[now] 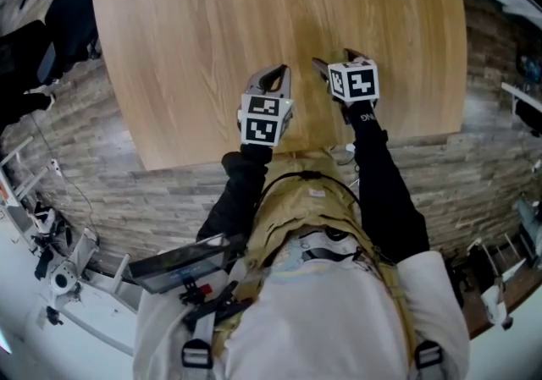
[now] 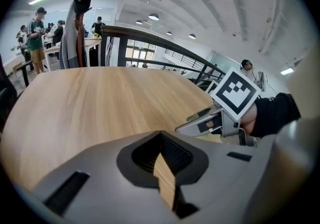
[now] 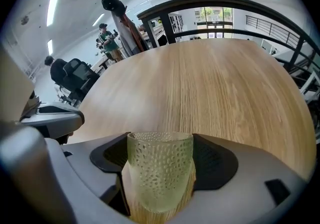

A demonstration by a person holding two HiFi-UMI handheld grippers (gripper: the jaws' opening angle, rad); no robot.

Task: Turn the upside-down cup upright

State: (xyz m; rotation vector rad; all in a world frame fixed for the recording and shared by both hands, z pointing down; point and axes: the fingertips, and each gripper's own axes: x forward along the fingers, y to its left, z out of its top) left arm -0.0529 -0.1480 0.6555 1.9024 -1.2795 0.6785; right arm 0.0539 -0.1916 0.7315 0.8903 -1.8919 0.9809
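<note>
A pale green dimpled glass cup sits between the jaws of my right gripper, which is shut on it. The cup's wider end is up and its narrow rounded end is down, just over the wooden table. I cannot see the cup in the head view, where the right gripper is over the table's near edge. My left gripper is beside it to the left, shut and holding nothing. In the left gripper view only a thin slit of wood shows between the left gripper jaws, and the right gripper is at the right.
The table stretches bare ahead; its near edge is just behind both grippers. A coat stand, a dark railing and people are beyond the far side. An office chair is at the left.
</note>
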